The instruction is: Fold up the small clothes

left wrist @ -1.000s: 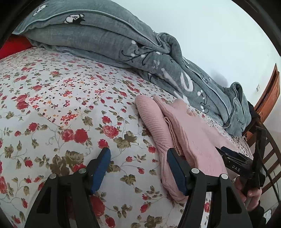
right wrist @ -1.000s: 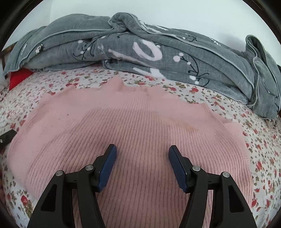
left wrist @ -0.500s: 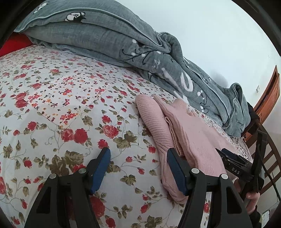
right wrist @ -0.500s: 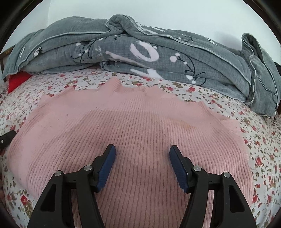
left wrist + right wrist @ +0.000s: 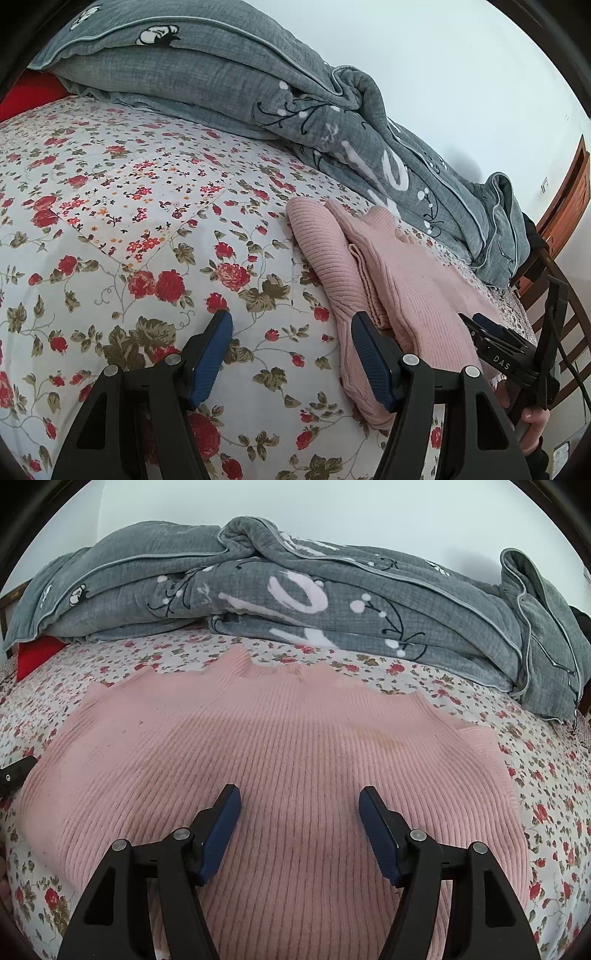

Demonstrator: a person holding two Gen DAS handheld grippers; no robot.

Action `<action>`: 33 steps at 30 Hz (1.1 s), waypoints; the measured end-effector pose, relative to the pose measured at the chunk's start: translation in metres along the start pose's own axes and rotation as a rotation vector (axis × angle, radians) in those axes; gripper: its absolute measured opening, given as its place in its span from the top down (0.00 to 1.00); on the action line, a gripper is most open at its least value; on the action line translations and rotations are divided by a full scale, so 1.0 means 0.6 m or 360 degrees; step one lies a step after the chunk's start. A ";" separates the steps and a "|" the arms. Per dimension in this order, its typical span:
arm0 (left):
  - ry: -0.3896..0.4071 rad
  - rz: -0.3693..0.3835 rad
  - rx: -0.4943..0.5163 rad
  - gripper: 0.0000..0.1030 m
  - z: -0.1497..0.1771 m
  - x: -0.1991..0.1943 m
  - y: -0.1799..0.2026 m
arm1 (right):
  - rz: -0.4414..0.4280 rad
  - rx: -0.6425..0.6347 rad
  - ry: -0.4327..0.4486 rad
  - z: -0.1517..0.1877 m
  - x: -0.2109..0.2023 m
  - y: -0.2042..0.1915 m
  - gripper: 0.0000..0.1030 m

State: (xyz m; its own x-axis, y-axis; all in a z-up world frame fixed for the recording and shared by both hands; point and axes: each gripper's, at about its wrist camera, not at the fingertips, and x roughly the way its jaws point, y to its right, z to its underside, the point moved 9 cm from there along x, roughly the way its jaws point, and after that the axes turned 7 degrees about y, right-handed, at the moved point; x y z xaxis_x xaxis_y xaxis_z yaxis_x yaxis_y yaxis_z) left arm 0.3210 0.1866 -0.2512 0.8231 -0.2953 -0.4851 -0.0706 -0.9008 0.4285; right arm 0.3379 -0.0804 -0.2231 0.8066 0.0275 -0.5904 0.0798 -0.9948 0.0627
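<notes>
Pink sweater (image 5: pixel 280 775): rib-knit fabric, fine parallel ribs, soft and matte, faint brownish stain right of ctr. In the right wrist view it lies flat on the bed sheet (image 5: pixel 554 782), folded, broad rounded outline, far edge wavy and scalloped, long axis running left-right across the view, ribs running toward the blanket (image 5: pixel 332 602). In the left wrist view the sweater (image 5: pixel 406 280) is seen from one end: stacked folded layers, rolled rounded edge at the far tip, long axis running away from the camera toward the blanket (image 5: pixel 258 81). Bed sheet (image 5: pixel 129 221): woven cotton-type cloth, white w/ red rose and olive leaf print, smaller floral patch inset, lightly creased. Blanket: grey quilted grid texture, piped edge, white and black print, bunched in thick folds along the wall side of the bed. Left gripper (image 5: pixel 291 354): black frame, blue ribbed pads, jaws wide apart, holding nothing, over bare sheet, right-hand pad just beside the sweater's near edge. Right gripper (image 5: pixel 299 823): same build, jaws wide apart, holding nothing, positioned above the sweater's mid area; contact w/ the fabric cannot be determined. Wooden chair (image 5: pixel 565 206) beyond the bed end.
</notes>
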 end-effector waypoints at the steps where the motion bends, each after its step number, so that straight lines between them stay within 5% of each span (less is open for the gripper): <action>1: 0.0000 0.0001 -0.0001 0.37 0.000 0.000 0.000 | 0.0002 -0.0001 0.0001 0.000 0.000 0.000 0.36; 24: 0.0013 -0.0083 0.0025 0.37 0.005 -0.002 -0.003 | 0.0015 0.0038 0.0015 0.011 -0.017 0.007 0.32; 28: 0.0046 -0.0031 0.0046 0.25 0.012 -0.021 0.010 | 0.0001 0.0056 0.0015 0.013 -0.020 0.008 0.32; 33: 0.0049 -0.0021 0.0061 0.25 0.006 -0.033 0.022 | -0.0004 0.0065 0.0008 0.016 -0.022 0.009 0.31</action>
State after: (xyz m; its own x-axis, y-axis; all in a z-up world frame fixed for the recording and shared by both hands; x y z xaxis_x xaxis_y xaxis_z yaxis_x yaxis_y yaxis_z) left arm 0.3015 0.1797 -0.2388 0.8411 -0.2740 -0.4664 -0.0808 -0.9162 0.3926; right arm 0.3218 -0.0873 -0.2227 0.8095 0.0304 -0.5863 0.0579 -0.9979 0.0281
